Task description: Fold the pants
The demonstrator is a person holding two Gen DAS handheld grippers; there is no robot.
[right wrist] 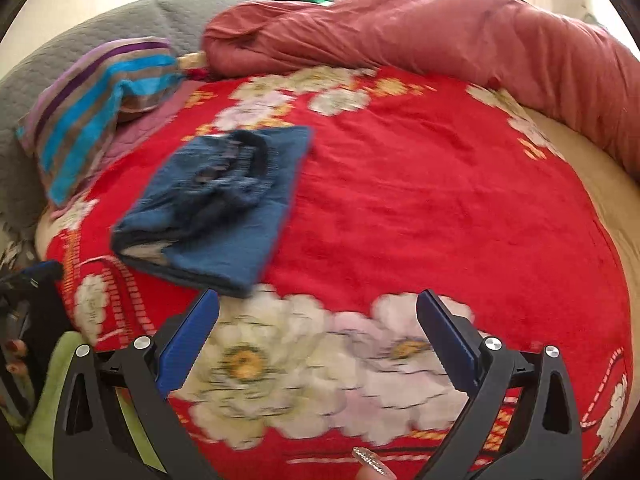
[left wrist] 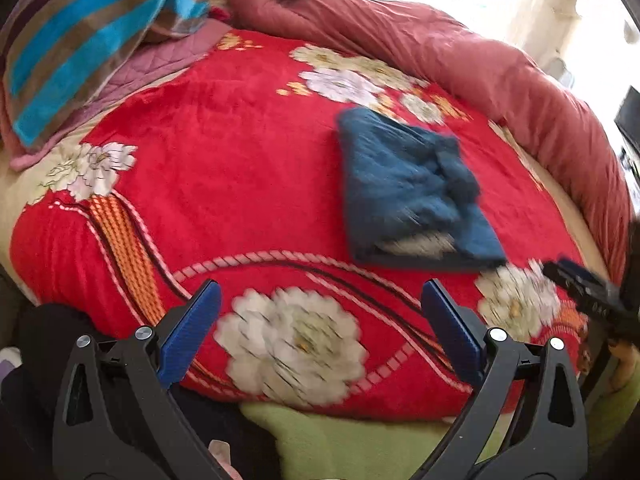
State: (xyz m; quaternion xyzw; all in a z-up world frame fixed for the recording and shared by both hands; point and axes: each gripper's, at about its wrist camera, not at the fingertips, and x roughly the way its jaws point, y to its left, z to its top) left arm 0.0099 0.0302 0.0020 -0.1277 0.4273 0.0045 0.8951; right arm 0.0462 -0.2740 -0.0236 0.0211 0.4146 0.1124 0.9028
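We are looking at the blue pants [left wrist: 416,192], folded small and lying on the red blanket [left wrist: 224,160] at one o'clock. Our left gripper [left wrist: 320,332] and right gripper [right wrist: 318,336] are holding nothing, jaws wide open. We think folding is done; maybe pat it flat.

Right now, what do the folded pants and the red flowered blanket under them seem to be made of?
Folded pants: likely denim, matte blue with a paler inner face at the open edge; motion blur hides the weave. Red flowered blanket: probably plush fleece, with a soft, slightly shiny nap and printed flowers.
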